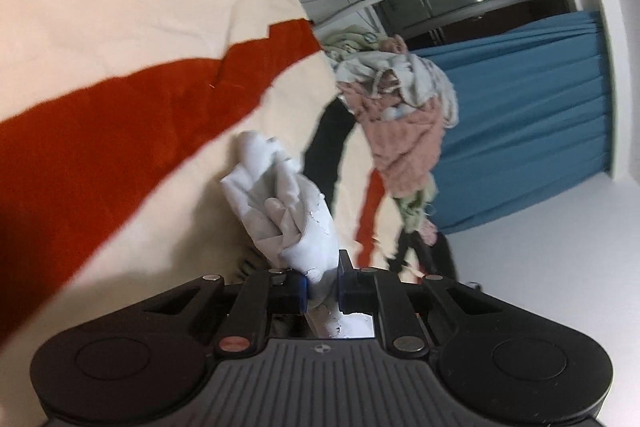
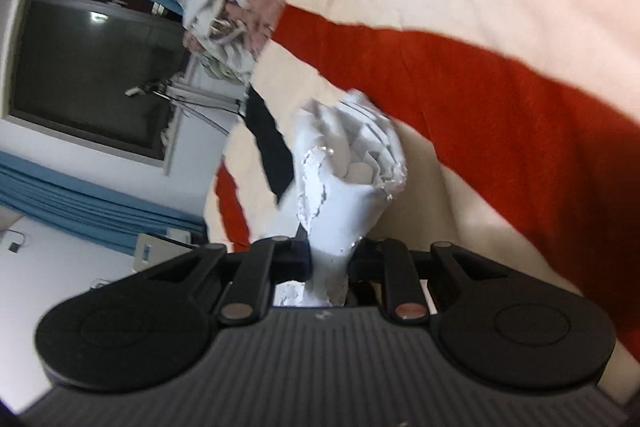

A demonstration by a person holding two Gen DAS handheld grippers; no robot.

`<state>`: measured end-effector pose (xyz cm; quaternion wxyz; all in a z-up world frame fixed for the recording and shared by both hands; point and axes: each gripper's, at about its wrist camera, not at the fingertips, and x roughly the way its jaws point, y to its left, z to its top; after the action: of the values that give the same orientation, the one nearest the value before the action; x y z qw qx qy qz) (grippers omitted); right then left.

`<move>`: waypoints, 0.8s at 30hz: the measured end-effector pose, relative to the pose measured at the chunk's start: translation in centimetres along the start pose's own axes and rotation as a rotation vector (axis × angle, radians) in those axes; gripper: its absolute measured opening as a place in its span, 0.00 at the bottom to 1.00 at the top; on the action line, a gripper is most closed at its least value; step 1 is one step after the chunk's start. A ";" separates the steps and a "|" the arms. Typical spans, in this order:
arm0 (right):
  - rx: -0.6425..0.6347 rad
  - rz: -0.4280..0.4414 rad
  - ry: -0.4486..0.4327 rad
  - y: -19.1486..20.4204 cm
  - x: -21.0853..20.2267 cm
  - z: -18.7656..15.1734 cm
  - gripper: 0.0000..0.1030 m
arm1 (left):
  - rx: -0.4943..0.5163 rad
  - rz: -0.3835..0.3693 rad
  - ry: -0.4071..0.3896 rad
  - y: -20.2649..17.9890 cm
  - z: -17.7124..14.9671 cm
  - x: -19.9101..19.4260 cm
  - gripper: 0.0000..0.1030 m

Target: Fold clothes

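I am clamping both tools, left tool (image 1: 322,287) and right tool (image 2: 330,261), on a white garment (image 1: 280,203), bunched straight ahead of each, over the striped blanket (image 1: 120,27); neither is nearer.

Garment (image 1: 288,211) — bunched between the left gripper (image 1: 322,287) fingers, over the blanket (image 1: 120,75). Clothes pile (image 1: 400,115) — on the blanket's far edge, right of the garment; curtain (image 1: 520,99) behind it. Right gripper (image 2: 330,263) pinches the garment too.
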<state>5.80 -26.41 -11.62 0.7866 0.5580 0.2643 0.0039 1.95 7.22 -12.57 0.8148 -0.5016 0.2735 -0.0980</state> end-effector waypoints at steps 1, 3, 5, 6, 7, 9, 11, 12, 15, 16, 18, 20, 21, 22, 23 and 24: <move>0.003 0.003 -0.010 0.0 -0.7 0.8 0.19 | -0.005 -0.013 0.017 -0.7 -0.4 -0.7 0.13; 0.011 0.004 -0.029 0.0 -2.0 2.6 0.19 | 0.002 -0.038 0.055 -2.4 -1.5 -2.2 0.13; 0.019 0.005 -0.049 0.0 -3.3 4.4 0.19 | 0.061 -0.062 0.073 -4.8 -2.7 -2.9 0.13; 0.023 0.006 -0.059 0.0 -4.0 5.3 0.19 | 0.094 -0.068 0.082 -6.2 -3.4 -2.8 0.13; 0.027 0.006 -0.068 0.0 -4.7 6.2 0.19 | 0.116 -0.069 0.100 -7.4 -3.9 -2.3 0.13; 0.035 0.008 -0.088 -0.1 -6.0 8.1 0.19 | 0.151 -0.063 0.150 -9.8 -4.7 -0.9 0.13; 0.043 0.009 -0.107 -0.1 -7.3 9.9 0.19 | 0.193 -0.045 0.205 -12.4 -5.2 1.7 0.13; 0.047 0.010 -0.117 -0.1 -7.9 10.8 0.19 | 0.213 -0.038 0.230 -13.7 -5.5 3.2 0.13; 0.048 -0.025 -0.132 -0.2 -7.3 15.1 0.19 | 0.303 -0.010 0.289 -17.9 -5.6 9.6 0.13; 0.047 -0.045 -0.133 -0.2 -6.6 16.8 0.19 | 0.340 0.001 0.306 -19.2 -5.4 12.2 0.13; 0.052 -0.084 -0.113 -0.3 -4.3 20.6 0.19 | 0.368 0.040 0.322 -21.2 -4.6 18.0 0.13; 0.018 -0.108 -0.120 0.6 -2.1 23.8 0.19 | 0.412 0.046 0.330 -23.4 -3.8 23.3 0.13; -0.001 -0.119 -0.125 1.1 -1.1 25.4 0.19 | 0.438 0.037 0.328 -24.7 -3.5 25.3 0.13; -0.020 -0.131 -0.130 1.6 0.0 27.0 0.19 | 0.432 0.021 0.317 -25.7 -3.2 27.0 0.13; -0.048 -0.120 -0.154 2.3 0.8 28.6 0.19 | 0.417 -0.009 0.298 -26.7 -2.9 28.4 0.13; -0.079 -0.089 -0.186 2.9 1.3 29.7 0.19 | 0.416 -0.045 0.274 -27.7 -2.7 29.5 0.13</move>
<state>20.24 -50.97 -2.52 0.8286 0.5122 0.2141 -0.0723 28.22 -20.86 0.37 0.8533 -0.3112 0.3444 -0.2374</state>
